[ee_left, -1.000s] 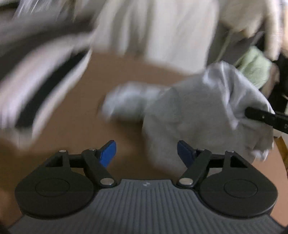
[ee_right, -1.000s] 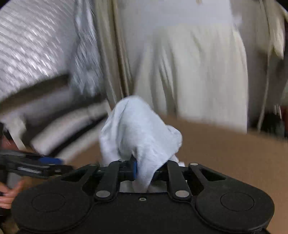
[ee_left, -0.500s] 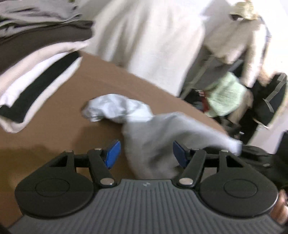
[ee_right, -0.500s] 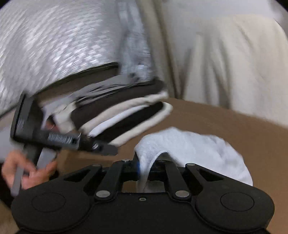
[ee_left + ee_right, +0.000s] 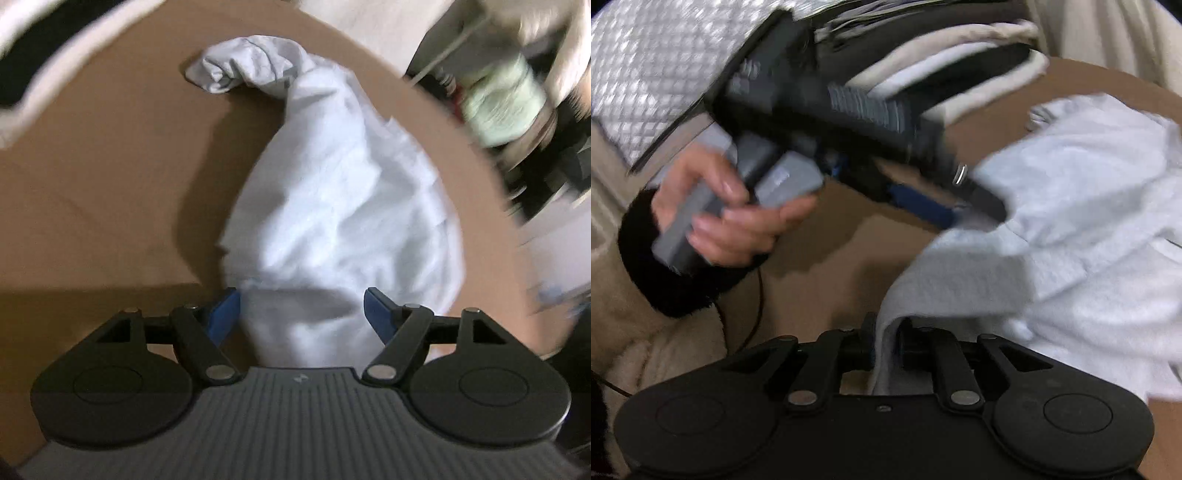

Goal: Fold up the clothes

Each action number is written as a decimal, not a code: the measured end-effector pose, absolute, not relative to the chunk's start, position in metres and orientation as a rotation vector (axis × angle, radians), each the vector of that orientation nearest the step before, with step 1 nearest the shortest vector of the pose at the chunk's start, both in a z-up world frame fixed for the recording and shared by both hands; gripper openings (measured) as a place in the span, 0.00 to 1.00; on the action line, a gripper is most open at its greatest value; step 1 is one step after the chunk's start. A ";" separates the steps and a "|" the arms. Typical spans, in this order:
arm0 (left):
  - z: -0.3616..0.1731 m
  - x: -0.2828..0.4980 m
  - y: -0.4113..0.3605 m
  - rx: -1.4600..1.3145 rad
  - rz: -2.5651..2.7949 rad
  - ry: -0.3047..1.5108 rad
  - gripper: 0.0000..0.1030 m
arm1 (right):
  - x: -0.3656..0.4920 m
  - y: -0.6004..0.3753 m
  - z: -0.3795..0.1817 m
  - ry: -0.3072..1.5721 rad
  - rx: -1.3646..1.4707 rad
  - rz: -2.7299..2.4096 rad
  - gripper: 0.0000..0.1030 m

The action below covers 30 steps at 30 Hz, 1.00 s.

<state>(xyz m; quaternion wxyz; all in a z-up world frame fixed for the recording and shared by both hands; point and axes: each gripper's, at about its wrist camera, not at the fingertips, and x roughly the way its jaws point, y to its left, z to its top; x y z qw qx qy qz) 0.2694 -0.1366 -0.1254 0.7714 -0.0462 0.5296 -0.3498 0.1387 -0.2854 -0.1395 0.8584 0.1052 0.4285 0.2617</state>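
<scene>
A pale grey-white garment (image 5: 332, 192) lies bunched on the brown table (image 5: 110, 184). My left gripper (image 5: 301, 314) is open, its blue pads on either side of the garment's near end, which runs between the jaws. In the right wrist view the garment (image 5: 1071, 221) spreads to the right. My right gripper (image 5: 886, 350) is shut on a fold of it at its near edge. The left gripper (image 5: 945, 206), held by a hand, reaches into the garment from the left in that view.
A stack of folded clothes (image 5: 953, 74) in cream, white and dark layers sits at the table's far left. A silver quilted surface (image 5: 657, 74) lies behind it. Hanging clothes and clutter (image 5: 509, 92) stand beyond the table's right edge (image 5: 480, 155).
The right gripper has lowered the garment from raised onto the table, keeping hold. The left gripper has moved in over the garment's near end, so the cloth now lies between its open jaws.
</scene>
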 end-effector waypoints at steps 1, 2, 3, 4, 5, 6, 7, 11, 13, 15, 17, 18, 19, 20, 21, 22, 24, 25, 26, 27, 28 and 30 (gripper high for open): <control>-0.120 0.265 -0.140 -0.080 -0.771 1.111 0.71 | 0.135 -0.294 -0.134 0.888 0.240 0.529 0.18; -0.114 0.260 -0.143 -0.060 -0.784 1.073 0.71 | 0.132 -0.302 -0.128 0.875 0.259 0.507 0.27; -0.108 0.256 -0.146 -0.050 -0.797 1.039 0.71 | 0.128 -0.310 -0.121 0.858 0.274 0.484 0.34; -0.103 0.254 -0.146 -0.070 -0.812 1.014 0.71 | 0.123 -0.318 -0.115 0.833 0.282 0.456 0.35; -0.098 0.253 -0.146 -0.088 -0.834 0.986 0.70 | 0.120 -0.326 -0.109 0.810 0.292 0.425 0.35; -0.093 0.252 -0.146 -0.104 -0.859 0.954 0.70 | 0.120 -0.336 -0.105 0.791 0.305 0.390 0.35; -0.090 0.251 -0.145 -0.118 -0.880 0.933 0.70 | 0.119 -0.346 -0.101 0.774 0.317 0.351 0.36; -0.086 0.244 -0.151 -0.119 -0.950 0.916 0.70 | 0.114 -0.383 -0.108 0.758 0.371 0.150 0.46; -0.087 0.241 -0.157 -0.107 -0.967 0.928 0.71 | 0.113 -0.399 -0.121 0.774 0.448 0.058 0.49; -0.090 0.238 -0.163 -0.103 -0.979 0.948 0.71 | 0.109 -0.410 -0.134 0.790 0.525 -0.007 0.51; -0.090 0.237 -0.165 -0.097 -0.979 0.950 0.71 | 0.104 -0.417 -0.143 0.796 0.590 -0.027 0.52; -0.089 0.237 -0.166 -0.093 -0.979 0.950 0.71 | 0.101 -0.418 -0.147 0.802 0.615 -0.026 0.55; -0.088 0.236 -0.166 -0.079 -0.964 0.945 0.71 | 0.098 -0.417 -0.151 0.811 0.627 -0.023 0.58; -0.083 0.236 -0.163 -0.035 -0.908 0.923 0.71 | 0.095 -0.413 -0.153 0.820 0.620 -0.024 0.61; -0.078 0.235 -0.159 0.008 -0.852 0.900 0.71 | 0.094 -0.408 -0.153 0.827 0.601 -0.028 0.63; -0.072 0.234 -0.156 0.051 -0.795 0.877 0.71 | 0.093 -0.405 -0.153 0.835 0.580 -0.034 0.65; -0.064 0.232 -0.146 0.094 -0.720 0.800 0.71 | 0.097 -0.405 -0.151 0.857 0.510 -0.048 0.68; -0.062 0.232 -0.141 0.087 -0.704 0.772 0.71 | 0.101 -0.404 -0.150 0.865 0.476 -0.056 0.68; -0.063 0.234 -0.137 0.034 -0.725 0.798 0.69 | 0.102 -0.406 -0.148 0.860 0.467 -0.064 0.68; -0.063 0.234 -0.135 -0.027 -0.765 0.822 0.69 | 0.104 -0.410 -0.145 0.847 0.483 -0.071 0.71; -0.063 0.233 -0.135 -0.079 -0.808 0.839 0.69 | 0.105 -0.413 -0.144 0.833 0.512 -0.074 0.74; -0.062 0.220 -0.147 -0.079 -0.919 0.819 0.69 | 0.109 -0.422 -0.153 0.814 0.636 -0.056 0.86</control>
